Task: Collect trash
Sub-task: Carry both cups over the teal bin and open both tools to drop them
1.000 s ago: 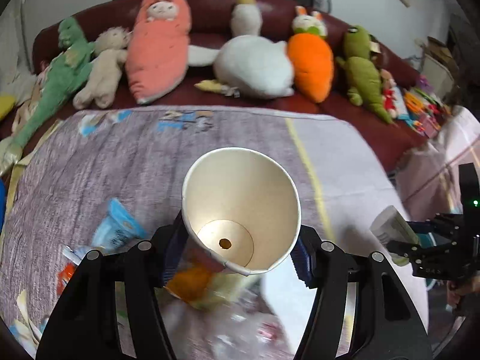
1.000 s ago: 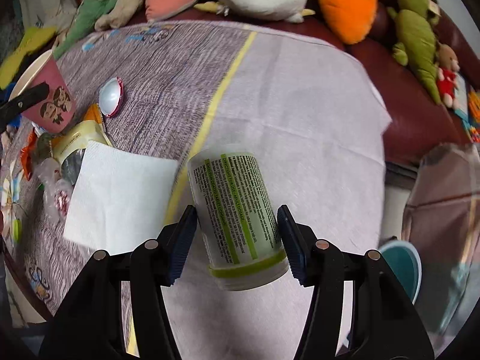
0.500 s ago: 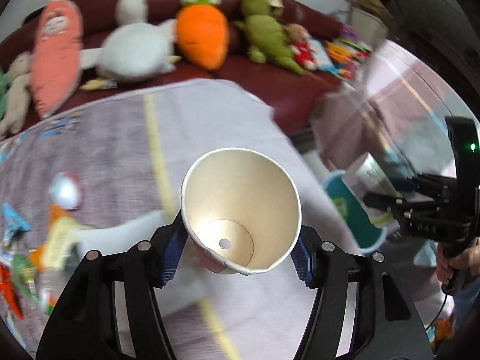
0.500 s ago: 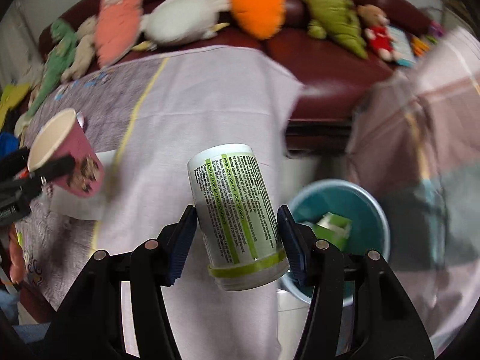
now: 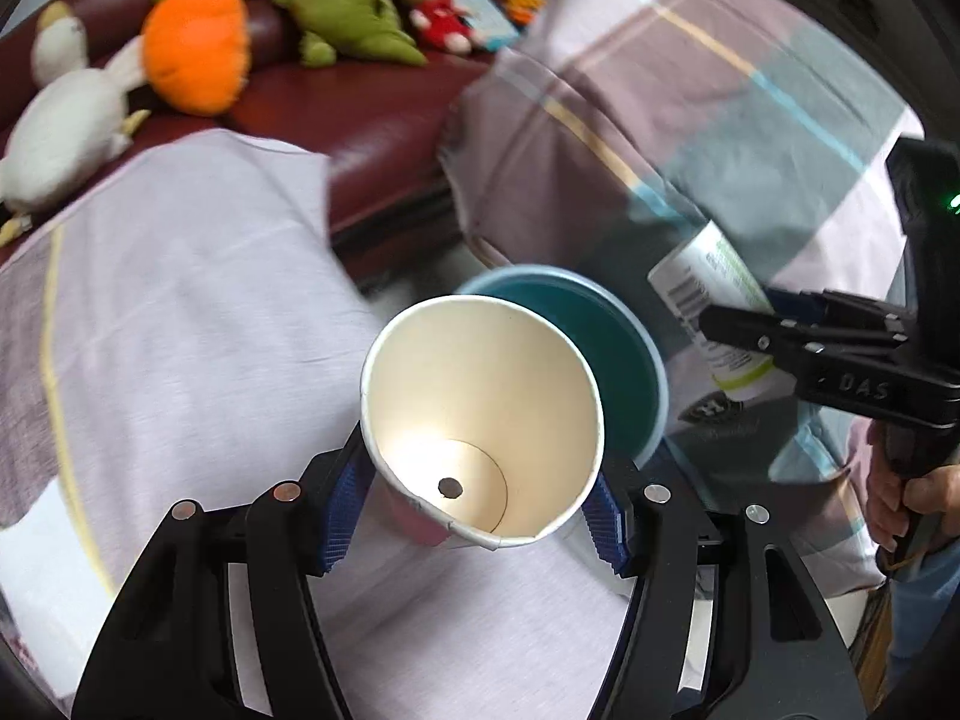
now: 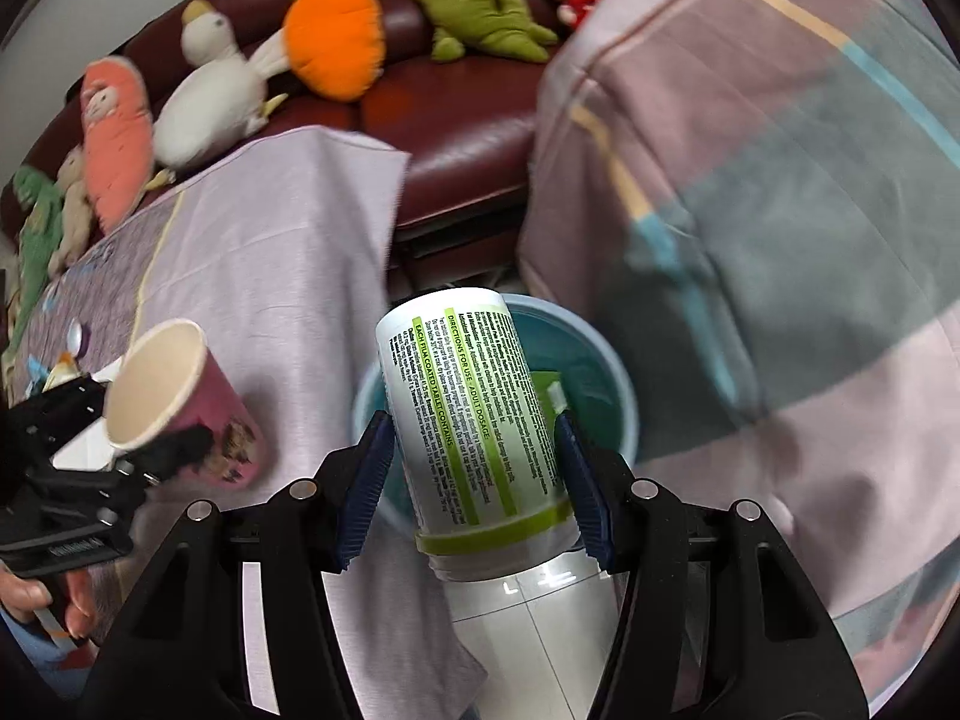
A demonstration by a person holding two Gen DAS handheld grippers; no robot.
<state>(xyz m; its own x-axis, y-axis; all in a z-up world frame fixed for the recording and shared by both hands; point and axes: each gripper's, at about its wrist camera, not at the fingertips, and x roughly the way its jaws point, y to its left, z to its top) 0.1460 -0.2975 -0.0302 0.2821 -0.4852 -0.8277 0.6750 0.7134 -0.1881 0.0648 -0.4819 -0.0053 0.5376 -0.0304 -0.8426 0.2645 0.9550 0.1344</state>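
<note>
My left gripper (image 5: pixel 477 507) is shut on a pink paper cup (image 5: pixel 480 414), its open mouth toward the camera; the cup also shows in the right wrist view (image 6: pixel 180 402). My right gripper (image 6: pixel 474 480) is shut on a white pill bottle with a green label (image 6: pixel 471 414), also seen in the left wrist view (image 5: pixel 714 306). Both are held near a teal trash bin (image 5: pixel 618 348) on the floor beside the table. The bottle hangs over the bin's rim (image 6: pixel 624 396). A green-and-white carton (image 6: pixel 549 390) lies inside the bin.
The table has a lilac cloth (image 5: pixel 180 312) with its edge right by the bin. A dark red sofa (image 6: pixel 456 96) with several plush toys stands behind. A striped blanket (image 6: pixel 780 192) drapes at the right. More litter lies at the table's far left (image 6: pixel 66 354).
Both grippers have swung right from over the table to the bin, carrying the cup and the bottle. The bin now lies right beneath the bottle.
</note>
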